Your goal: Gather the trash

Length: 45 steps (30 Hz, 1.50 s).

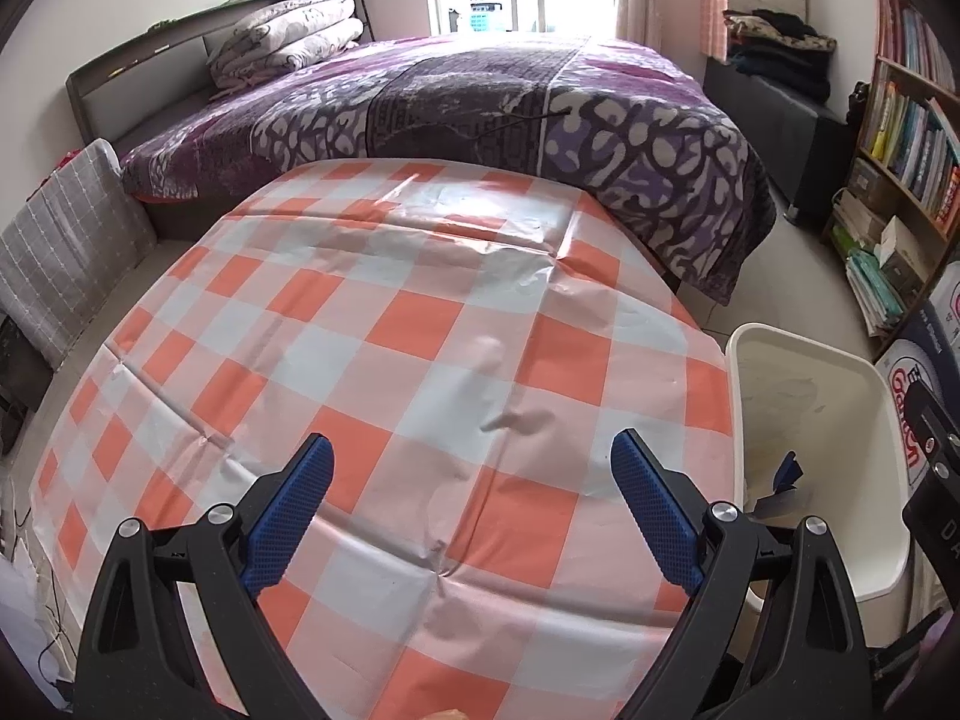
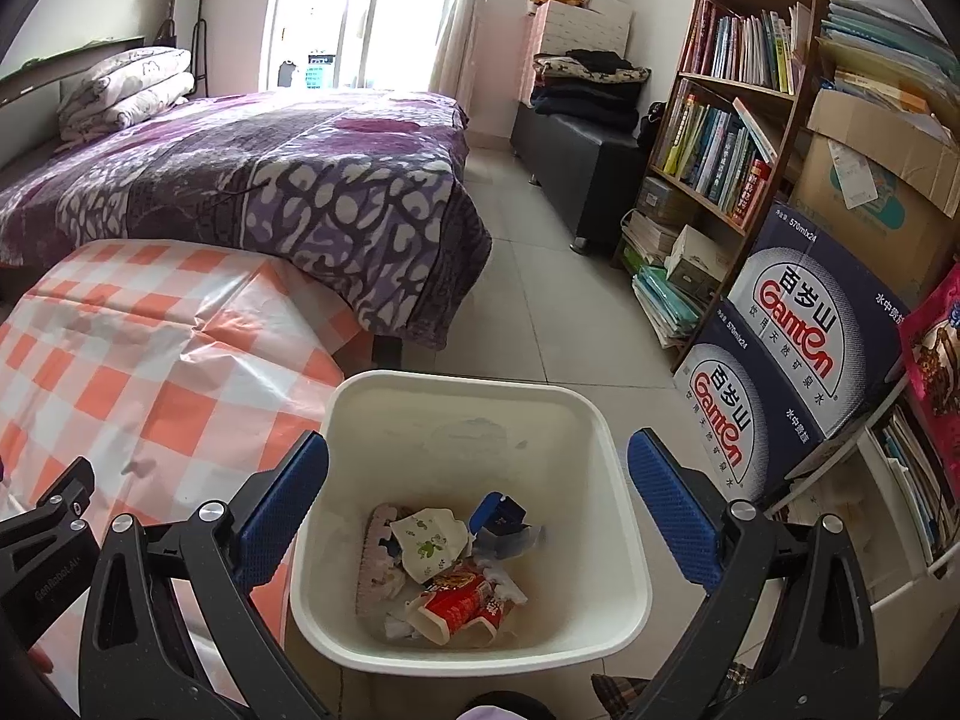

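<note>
Left wrist view looks along the left tool [image 1: 471,468], whose blue-padded fingers [image 1: 651,507] stand wide apart with nothing between them, held over the desk [image 1: 420,324], which is covered by an orange, pink and white checked cloth, creased in several places. Just beside the desk's right edge stands the white trash bin [image 1: 864,468], with part of the other tool showing above it at the frame's right edge. Right wrist view looks down into that bin [image 2: 462,402]: the right tool [image 2: 477,468] hangs over its opening, jaws spread wide and holding nothing. At the bottom of the bin lies the trash: a crumpled red printed cup [image 2: 462,606], a white wrapper with green marks [image 2: 432,543], a blue piece [image 2: 498,513], a pinkish scalloped strip [image 2: 375,558] and white paper scraps. Beyond the desk's far edge is a bed [image 2: 270,180] under a purple patterned blanket, with folded bedding at its head. To the right of the bin stand two dark blue Ganten cartons [image 2: 798,360], stacked, and a bookshelf [image 2: 720,120] packed with books.
</note>
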Each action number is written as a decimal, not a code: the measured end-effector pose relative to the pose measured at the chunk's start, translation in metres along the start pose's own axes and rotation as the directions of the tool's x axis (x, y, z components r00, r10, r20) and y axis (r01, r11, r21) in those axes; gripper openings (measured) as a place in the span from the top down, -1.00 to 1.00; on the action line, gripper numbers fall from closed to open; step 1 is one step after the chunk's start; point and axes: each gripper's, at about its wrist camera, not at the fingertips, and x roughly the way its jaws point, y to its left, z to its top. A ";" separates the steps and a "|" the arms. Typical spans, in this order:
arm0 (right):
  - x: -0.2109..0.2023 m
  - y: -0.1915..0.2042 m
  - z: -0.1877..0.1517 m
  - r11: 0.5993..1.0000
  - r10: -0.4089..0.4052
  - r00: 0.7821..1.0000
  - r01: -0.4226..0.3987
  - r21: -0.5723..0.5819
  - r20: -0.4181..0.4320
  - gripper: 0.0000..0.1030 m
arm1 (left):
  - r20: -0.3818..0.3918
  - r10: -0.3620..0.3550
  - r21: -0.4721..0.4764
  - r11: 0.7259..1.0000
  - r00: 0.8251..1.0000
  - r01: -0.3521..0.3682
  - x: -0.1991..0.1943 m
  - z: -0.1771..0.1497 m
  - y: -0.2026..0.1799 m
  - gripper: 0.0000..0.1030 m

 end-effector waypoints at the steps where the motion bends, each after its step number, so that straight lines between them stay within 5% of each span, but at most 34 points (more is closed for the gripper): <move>1: 0.000 -0.001 0.000 1.000 -0.001 1.000 0.001 0.004 -0.001 -0.86 | 0.001 -0.001 0.003 1.000 1.000 0.001 0.000 0.000 -0.002 -0.76; 45: 0.009 -0.015 -0.002 0.999 0.003 0.999 -0.001 0.034 -0.034 -0.86 | 0.025 -0.047 0.042 0.998 0.999 0.046 0.001 0.001 -0.021 -0.73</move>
